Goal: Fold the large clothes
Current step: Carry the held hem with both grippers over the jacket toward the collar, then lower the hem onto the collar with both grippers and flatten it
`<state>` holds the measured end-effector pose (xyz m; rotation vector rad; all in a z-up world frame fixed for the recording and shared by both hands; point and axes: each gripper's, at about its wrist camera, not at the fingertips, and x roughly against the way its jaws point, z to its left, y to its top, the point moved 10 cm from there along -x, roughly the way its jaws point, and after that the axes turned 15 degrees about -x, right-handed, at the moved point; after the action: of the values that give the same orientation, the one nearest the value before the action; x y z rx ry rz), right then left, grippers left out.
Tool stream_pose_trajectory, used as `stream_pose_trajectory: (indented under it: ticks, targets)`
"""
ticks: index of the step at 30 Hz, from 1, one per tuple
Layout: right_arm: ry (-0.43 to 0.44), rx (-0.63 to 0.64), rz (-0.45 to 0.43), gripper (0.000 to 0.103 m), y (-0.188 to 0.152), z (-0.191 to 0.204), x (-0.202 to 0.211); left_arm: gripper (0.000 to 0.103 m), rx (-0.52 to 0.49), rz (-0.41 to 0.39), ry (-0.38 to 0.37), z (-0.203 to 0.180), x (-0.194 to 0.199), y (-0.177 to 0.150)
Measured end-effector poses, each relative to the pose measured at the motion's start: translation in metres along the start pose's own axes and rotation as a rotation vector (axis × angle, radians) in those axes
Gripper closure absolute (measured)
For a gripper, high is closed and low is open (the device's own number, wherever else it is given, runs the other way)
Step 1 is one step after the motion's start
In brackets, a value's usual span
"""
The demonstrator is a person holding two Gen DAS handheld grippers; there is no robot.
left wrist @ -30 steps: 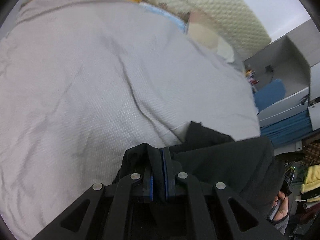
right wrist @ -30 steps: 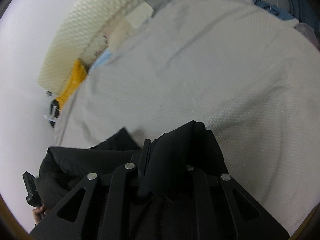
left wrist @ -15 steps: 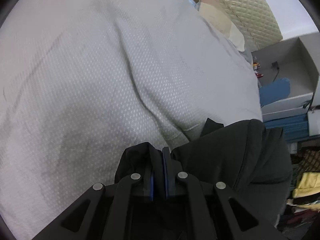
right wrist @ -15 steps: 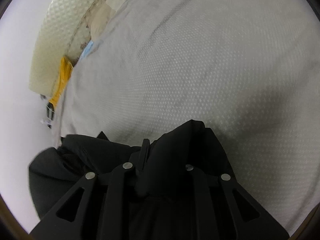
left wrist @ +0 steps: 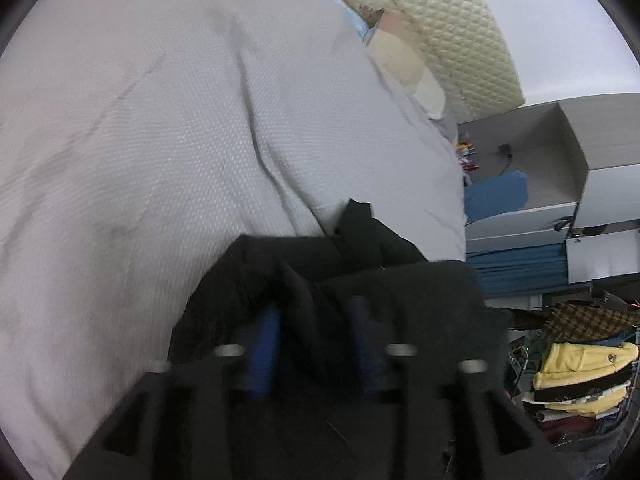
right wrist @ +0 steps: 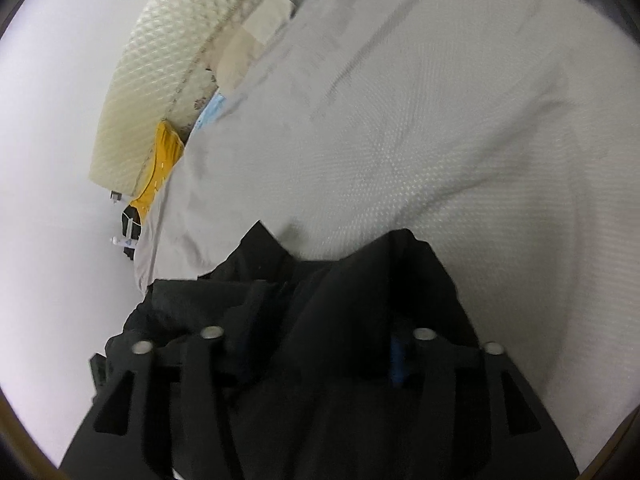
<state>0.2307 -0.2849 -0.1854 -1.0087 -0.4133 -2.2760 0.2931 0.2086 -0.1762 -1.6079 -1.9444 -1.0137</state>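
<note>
**Both tools parted over a black garment on the bed**

A wide bed covered in a pale grey, dimple-textured quilt (left wrist: 200, 140) fills most of both wrist views. Behind it stands a cream quilted headboard (left wrist: 448, 28), with a beige pillow (left wrist: 404, 60) against its base. Beside the bed sits an open white cabinet (left wrist: 560, 152) holding a blue cloth, and lower at that side a stack of folded yellow and dark clothes (left wrist: 580, 376). In the right wrist view a mustard-yellow cloth (right wrist: 162, 164) lies at the headboard end of the quilt. No writing or brand mark can be read anywhere.

The crumpled black fabric garment (left wrist: 360, 264) lies bunched on the near edge of the quilt, directly under both tools.

The left tool (left wrist: 316, 320) has its blue-padded fingers (left wrist: 266, 340) spread apart, a ridge of the black garment standing loosely between them; the picture is blurred here. The right tool (right wrist: 320, 340) is likewise parted wide, with a fold of the garment draped across the gap and covering most of its fingers; only a sliver of one blue pad shows.
</note>
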Motion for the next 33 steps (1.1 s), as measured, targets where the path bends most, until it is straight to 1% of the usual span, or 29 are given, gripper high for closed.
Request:
stream_pose_trajectory:
  ticks: [1,2,5,7,8,9,11,14,16,19,20,21,22,25,26,29,33]
  targets:
    - [-0.004,0.013,-0.014,0.041,-0.004,0.002,0.011,0.03,-0.009,-0.018,-0.002,-0.005,0.014,-0.005]
    - [-0.007,0.02,-0.021,0.039,-0.008,0.006,0.018,0.028,-0.021,-0.032,-0.002,-0.011,0.023,-0.005]
    - [-0.019,0.071,-0.049,0.035,-0.022,0.014,0.045,0.028,-0.109,-0.075,0.038,-0.029,0.054,-0.011]
    - [-0.05,0.139,-0.095,0.029,-0.029,0.024,0.062,0.028,-0.196,-0.135,0.119,-0.045,0.075,-0.013]
    - [-0.07,0.192,-0.129,0.027,-0.035,0.032,0.069,0.028,-0.235,-0.163,0.151,-0.052,0.082,-0.013]
    - [-0.094,0.249,-0.163,0.026,-0.042,0.04,0.074,0.028,-0.27,-0.188,0.175,-0.06,0.086,-0.014]
    - [-0.115,0.341,-0.204,0.025,-0.058,0.058,0.074,0.028,-0.339,-0.24,0.222,-0.08,0.089,-0.015]
    - [-0.093,0.431,-0.225,0.025,-0.085,0.084,0.061,0.028,-0.397,-0.279,0.268,-0.105,0.076,-0.015]
    - [-0.079,0.488,-0.243,0.024,-0.1,0.1,0.049,0.028,-0.431,-0.289,0.28,-0.118,0.061,-0.015]
    - [-0.076,0.576,-0.309,0.024,-0.118,0.116,0.026,0.028,-0.47,-0.29,0.319,-0.129,0.028,-0.015]
    - [-0.069,0.587,-0.324,0.023,-0.121,0.118,0.021,0.028,-0.481,-0.29,0.332,-0.131,0.017,-0.015]
    - [-0.067,0.596,-0.345,0.023,-0.123,0.119,0.014,0.028,-0.492,-0.289,0.348,-0.133,0.005,-0.015]
    - [-0.09,0.604,-0.376,0.022,-0.123,0.117,0.006,0.028,-0.503,-0.286,0.363,-0.133,-0.008,-0.014]
    - [-0.127,0.622,-0.411,0.022,-0.125,0.11,-0.015,0.028,-0.528,-0.284,0.4,-0.127,-0.034,-0.016]
    - [-0.141,0.622,-0.408,0.022,-0.123,0.104,-0.025,0.028,-0.54,-0.276,0.419,-0.125,-0.044,-0.016]
    - [-0.136,0.627,-0.38,0.021,-0.121,0.094,-0.046,0.028,-0.579,-0.257,0.462,-0.116,-0.071,-0.015]
    - [-0.148,0.646,-0.392,0.019,-0.114,0.095,-0.06,0.028,-0.592,-0.265,0.494,-0.11,-0.084,-0.007]
